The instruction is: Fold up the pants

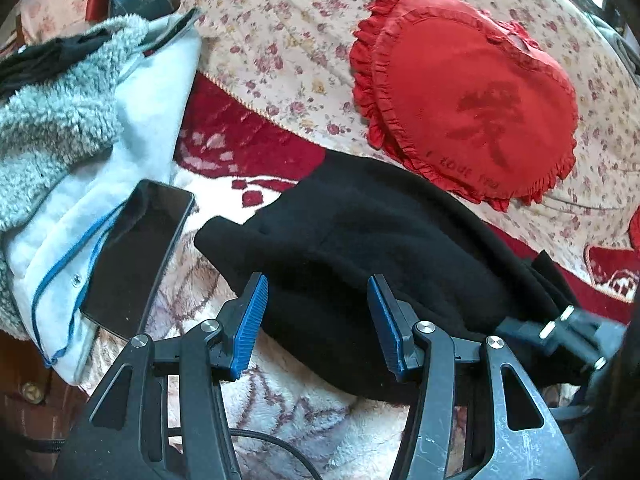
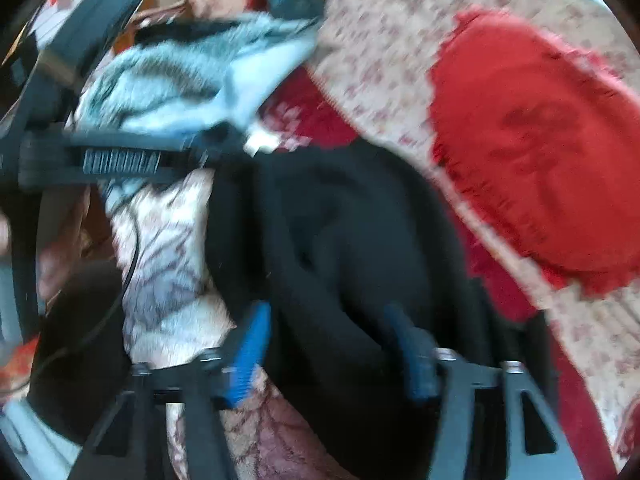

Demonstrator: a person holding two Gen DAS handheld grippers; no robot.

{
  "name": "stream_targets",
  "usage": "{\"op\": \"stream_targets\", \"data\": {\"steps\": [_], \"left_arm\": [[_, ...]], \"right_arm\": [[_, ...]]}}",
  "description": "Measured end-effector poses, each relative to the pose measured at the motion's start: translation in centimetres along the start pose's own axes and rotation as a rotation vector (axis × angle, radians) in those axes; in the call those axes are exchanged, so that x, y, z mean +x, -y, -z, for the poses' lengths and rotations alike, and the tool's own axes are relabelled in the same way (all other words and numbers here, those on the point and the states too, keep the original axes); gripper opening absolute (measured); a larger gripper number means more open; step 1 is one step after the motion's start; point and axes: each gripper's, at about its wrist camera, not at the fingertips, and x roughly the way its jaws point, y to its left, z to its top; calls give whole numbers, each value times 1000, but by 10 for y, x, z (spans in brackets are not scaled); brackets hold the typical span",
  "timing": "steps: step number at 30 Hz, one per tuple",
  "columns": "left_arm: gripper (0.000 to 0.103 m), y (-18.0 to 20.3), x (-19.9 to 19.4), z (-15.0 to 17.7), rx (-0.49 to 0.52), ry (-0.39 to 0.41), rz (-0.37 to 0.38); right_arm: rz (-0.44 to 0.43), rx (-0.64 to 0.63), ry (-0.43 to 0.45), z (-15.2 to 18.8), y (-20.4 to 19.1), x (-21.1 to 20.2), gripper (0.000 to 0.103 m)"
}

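Black pants [image 1: 360, 240] lie bunched and folded on a cream patterned blanket [image 1: 304, 412] on a bed. My left gripper [image 1: 318, 304] is open, its blue pads either side of the near edge of the pants, not closed on them. In the right wrist view, which is blurred, the pants [image 2: 340, 232] fill the middle and my right gripper [image 2: 326, 336] is open with cloth lying between its blue pads [image 2: 250, 356]. The right gripper [image 1: 568, 328] also shows at the right edge of the left wrist view, against the pants.
A black phone [image 1: 136, 256] lies on a pale blue fleece-lined jacket [image 1: 100, 140] to the left. A red heart-shaped cushion [image 1: 468, 96] rests on a floral quilt [image 1: 280, 32] behind the pants. A red patterned blanket [image 1: 248, 144] lies between. The left gripper [image 2: 120, 160] shows at upper left of the right view.
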Motion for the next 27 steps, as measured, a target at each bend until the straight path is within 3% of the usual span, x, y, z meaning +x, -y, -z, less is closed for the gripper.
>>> {"op": "stream_targets", "data": {"steps": [2, 3, 8, 10, 15, 19, 20, 23, 26, 27], "left_arm": [[51, -4, -3, 2, -10, 4, 0], [51, -6, -5, 3, -13, 9, -3], [51, -14, -20, 11, -17, 46, -19], [51, -14, -21, 15, -21, 47, -16], [51, -2, -9, 33, 22, 8, -41], [51, 2, 8, 50, 59, -46, -80], [51, 1, 13, 55, 57, -61, -80], [51, -1, 17, 62, 39, -74, -74], [51, 3, 16, 62, 50, -71, -76], [51, 4, 15, 62, 53, -71, -77]], "right_arm": [[-12, -28, -22, 6, -8, 8, 14], [-17, -37, -8, 9, -14, 6, 11], [-74, -33, 61, 31, -51, -16, 10], [-91, -11, 50, 40, -59, -11, 10], [-112, 95, 35, 70, -77, 9, 15], [-89, 148, 67, 72, -67, -19, 15], [-59, 173, 84, 69, -59, -31, 17], [144, 183, 167, 59, -40, -70, 21], [297, 207, 191, 49, -18, -94, 41], [359, 217, 174, 47, -8, -96, 41]]}}
